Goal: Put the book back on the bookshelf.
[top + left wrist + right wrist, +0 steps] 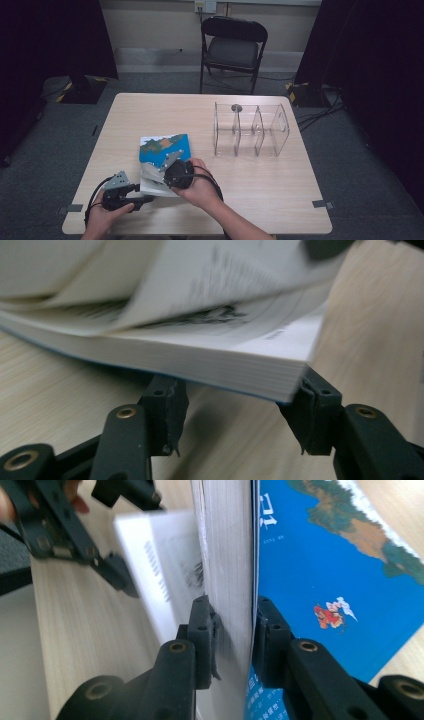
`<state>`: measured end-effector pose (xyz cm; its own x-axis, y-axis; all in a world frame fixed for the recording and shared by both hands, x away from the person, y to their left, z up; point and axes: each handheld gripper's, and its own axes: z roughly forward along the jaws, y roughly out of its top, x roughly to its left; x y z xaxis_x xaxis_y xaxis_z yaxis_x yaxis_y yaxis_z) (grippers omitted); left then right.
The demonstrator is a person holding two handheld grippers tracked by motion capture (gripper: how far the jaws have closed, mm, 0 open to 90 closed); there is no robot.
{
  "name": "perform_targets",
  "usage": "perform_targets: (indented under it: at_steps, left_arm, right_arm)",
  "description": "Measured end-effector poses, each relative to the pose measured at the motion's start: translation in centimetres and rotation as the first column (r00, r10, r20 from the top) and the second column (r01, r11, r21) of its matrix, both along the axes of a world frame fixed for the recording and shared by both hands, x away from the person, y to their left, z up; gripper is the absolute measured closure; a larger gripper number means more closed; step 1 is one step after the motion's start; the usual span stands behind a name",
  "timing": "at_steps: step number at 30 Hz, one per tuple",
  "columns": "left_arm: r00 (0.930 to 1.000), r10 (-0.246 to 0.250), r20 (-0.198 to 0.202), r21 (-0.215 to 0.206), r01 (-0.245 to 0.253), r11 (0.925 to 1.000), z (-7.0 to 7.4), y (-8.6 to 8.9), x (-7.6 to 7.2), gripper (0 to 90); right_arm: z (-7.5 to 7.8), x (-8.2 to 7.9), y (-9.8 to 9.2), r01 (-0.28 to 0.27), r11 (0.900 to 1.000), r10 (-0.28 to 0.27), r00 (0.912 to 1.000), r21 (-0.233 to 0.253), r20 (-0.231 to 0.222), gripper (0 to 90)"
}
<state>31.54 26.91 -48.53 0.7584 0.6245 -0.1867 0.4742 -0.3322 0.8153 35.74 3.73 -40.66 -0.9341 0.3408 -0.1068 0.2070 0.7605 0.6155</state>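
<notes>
The book lies on the desk, long axis running away from the person. Right gripper clamps its upper block of pages and blue cover. Left gripper, jaws spread, sits at its near edge, holding nothing.

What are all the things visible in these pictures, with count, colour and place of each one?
book: one, blue cover with white pages, near the table's front left, partly opened
rack: one, clear plastic with dividers, on the table's right half
table: one, light wood, centre
chair: one, black, folding, behind the table
left gripper: one, black, jaws apart under the book's corner
right gripper: one, black, jaws closed on a stack of pages with the cover
hands: two, at the table's front edge
</notes>
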Motion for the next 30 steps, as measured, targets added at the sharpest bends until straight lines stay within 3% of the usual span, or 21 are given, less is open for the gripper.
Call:
perform_targets:
  at_steps: [8, 13, 19, 21, 25, 27, 30]
  left_arm:
    - [0.9996, -0.029, 0.001, 0.07, 0.029, 0.9971, -0.3, -0.9, -0.1, 45.0]
    - [0.9992, -0.039, -0.002, 0.059, 0.039, 0.9975, -0.3, -0.9, 0.0, 45.1]
    - [0.9994, -0.03, -0.019, 0.082, 0.032, 0.9961, -0.4, -0.9, 0.0, 45.1]
    - [0.9988, -0.033, -0.037, 0.07, 0.036, 0.9969, -0.7, -0.8, 0.0, 45.4]
    - [0.9984, -0.036, -0.043, 0.084, 0.04, 0.9957, -0.6, -0.7, 0.0, 45.9]
    - [0.9985, -0.032, -0.044, 0.078, 0.035, 0.9963, -0.6, -0.8, 0.0, 46.1]
    - [0.9987, -0.028, -0.043, 0.091, 0.031, 0.9953, -0.4, -0.8, -0.1, 46.1]
  right_arm:
    - [-2.5, -1.0, 0.1, -0.01, 1.0, 0.01, 1.0, 0.001, -0.001, 71.6]
    - [-2.9, -1.1, -0.2, 0.001, 1.0, -0.001, 1.0, 0.025, -0.007, 71.2]
    - [-4.2, -1.4, -0.8, -0.04, 0.995, 0.041, 0.9991, 0.094, -0.013, 58.2]
    - [-4.6, -1.5, -1.0, -0.042, 0.991, 0.048, 0.9981, 0.128, -0.039, 53.1]
    - [-5.3, -1.6, -1.8, -0.083, 0.985, 0.089, 0.9954, 0.151, -0.035, 37.6]
    - [-5.6, -2.0, -2.0, -0.102, 0.989, 0.101, 0.9948, 0.108, 0.011, 31.9]
    - [-6.1, -2.4, -1.8, -0.114, 0.989, 0.108, 0.992, 0.091, 0.066, 25.6]
